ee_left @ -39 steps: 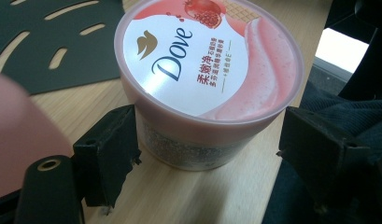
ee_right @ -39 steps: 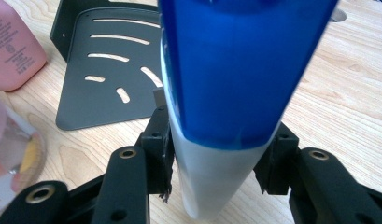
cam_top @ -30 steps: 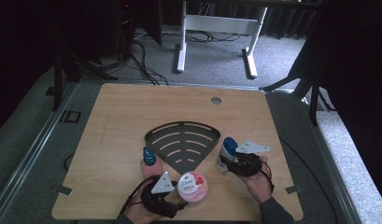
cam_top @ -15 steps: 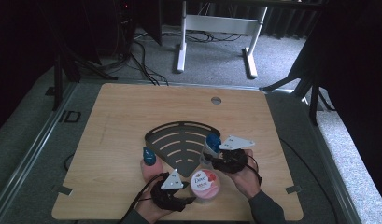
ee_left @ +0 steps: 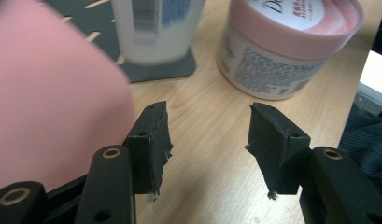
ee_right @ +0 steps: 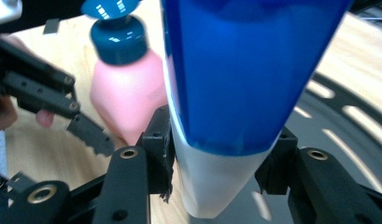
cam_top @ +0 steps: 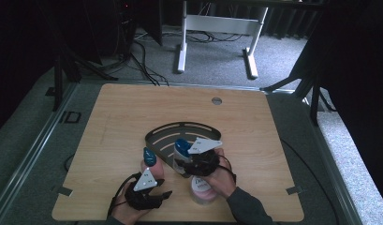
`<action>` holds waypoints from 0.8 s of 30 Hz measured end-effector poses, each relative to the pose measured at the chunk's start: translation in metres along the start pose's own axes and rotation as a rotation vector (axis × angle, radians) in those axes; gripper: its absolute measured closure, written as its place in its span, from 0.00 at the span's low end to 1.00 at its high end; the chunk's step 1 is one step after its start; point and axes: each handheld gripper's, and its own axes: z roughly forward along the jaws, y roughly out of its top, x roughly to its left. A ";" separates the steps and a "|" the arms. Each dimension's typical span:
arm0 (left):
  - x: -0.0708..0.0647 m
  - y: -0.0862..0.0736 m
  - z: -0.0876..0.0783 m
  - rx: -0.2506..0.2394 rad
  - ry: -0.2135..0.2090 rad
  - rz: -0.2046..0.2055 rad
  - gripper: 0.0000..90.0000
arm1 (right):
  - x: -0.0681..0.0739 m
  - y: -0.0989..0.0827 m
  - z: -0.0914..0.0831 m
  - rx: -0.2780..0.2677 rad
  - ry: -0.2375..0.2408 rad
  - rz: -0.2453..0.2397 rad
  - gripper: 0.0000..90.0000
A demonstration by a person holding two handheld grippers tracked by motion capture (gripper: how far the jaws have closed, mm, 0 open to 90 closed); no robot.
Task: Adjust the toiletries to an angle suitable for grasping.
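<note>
My right gripper (cam_top: 184, 161) (ee_right: 221, 154) is shut on a white bottle with a blue top (cam_top: 181, 149) (ee_right: 244, 84). The bottle's base is at the near tip of the black fan-shaped tray (cam_top: 166, 133) (ee_left: 172, 70). My left gripper (cam_top: 154, 187) (ee_left: 207, 126) is open over bare wood, and its jaws have just been closing with nothing between them. A pink bottle with a teal cap (cam_top: 149, 160) (ee_right: 125, 98) stands just left of it. A pink-lidded jar (cam_top: 201, 188) (ee_left: 286, 42) sits ahead of its jaws, under my right wrist.
The wooden table (cam_top: 119, 117) has a small round hole (cam_top: 217, 100) at the back. Beyond it stand a white desk frame (cam_top: 217, 28) and cables on the floor. The table's front edge is close behind both hands.
My right gripper has carried the blue-topped bottle left, from the tray's right side to its near tip. My left gripper has drawn back left, away from the jar.
</note>
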 end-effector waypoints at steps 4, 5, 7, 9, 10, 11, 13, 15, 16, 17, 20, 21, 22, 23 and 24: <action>0.001 -0.001 -0.002 -0.005 0.015 0.006 0.54 | 0.009 0.001 0.017 0.031 0.026 -0.005 0.62; 0.001 -0.001 -0.002 -0.006 0.015 0.005 0.54 | 0.010 0.000 0.019 0.036 0.029 -0.005 0.62; 0.002 -0.002 -0.001 -0.003 0.019 0.004 0.54 | 0.013 0.001 0.024 0.046 0.038 -0.011 0.62; 0.002 -0.003 -0.001 0.000 0.022 0.004 0.54 | 0.016 0.001 0.027 0.054 0.037 -0.020 0.62; 0.002 -0.003 -0.001 -0.001 0.025 0.003 0.54 | 0.017 0.001 0.028 0.056 0.037 -0.025 0.62; 0.002 -0.003 -0.001 -0.001 0.028 0.000 0.54 | 0.019 0.001 0.029 0.060 0.041 -0.024 0.62; 0.003 -0.004 -0.001 0.001 0.029 -0.001 0.54 | 0.021 0.000 0.032 0.066 0.038 -0.031 0.62; 0.003 -0.004 0.000 0.002 0.033 -0.001 0.55 | 0.022 -0.001 0.033 0.073 0.027 -0.038 0.62; 0.004 -0.004 0.000 0.003 0.032 -0.003 0.55 | 0.023 -0.002 0.034 0.078 0.028 -0.035 0.61; 0.004 -0.004 0.000 0.004 0.034 -0.002 0.55 | 0.022 -0.003 0.034 0.074 0.033 -0.024 0.61; 0.004 -0.004 0.002 0.010 0.035 -0.001 0.55 | 0.021 -0.003 0.034 0.077 0.041 -0.027 0.61; 0.004 -0.004 0.002 0.010 0.034 0.000 0.55 | 0.021 -0.002 0.034 0.079 0.043 -0.028 0.61; 0.003 -0.004 0.002 0.011 0.034 0.001 0.55 | 0.020 -0.002 0.034 0.081 0.047 -0.028 0.60; 0.002 -0.004 0.002 0.008 0.034 -0.001 0.55 | 0.019 -0.002 0.034 0.084 0.051 -0.025 0.60; 0.002 -0.003 0.002 0.006 0.033 -0.001 0.55 | 0.018 -0.003 0.032 0.086 0.061 -0.016 0.57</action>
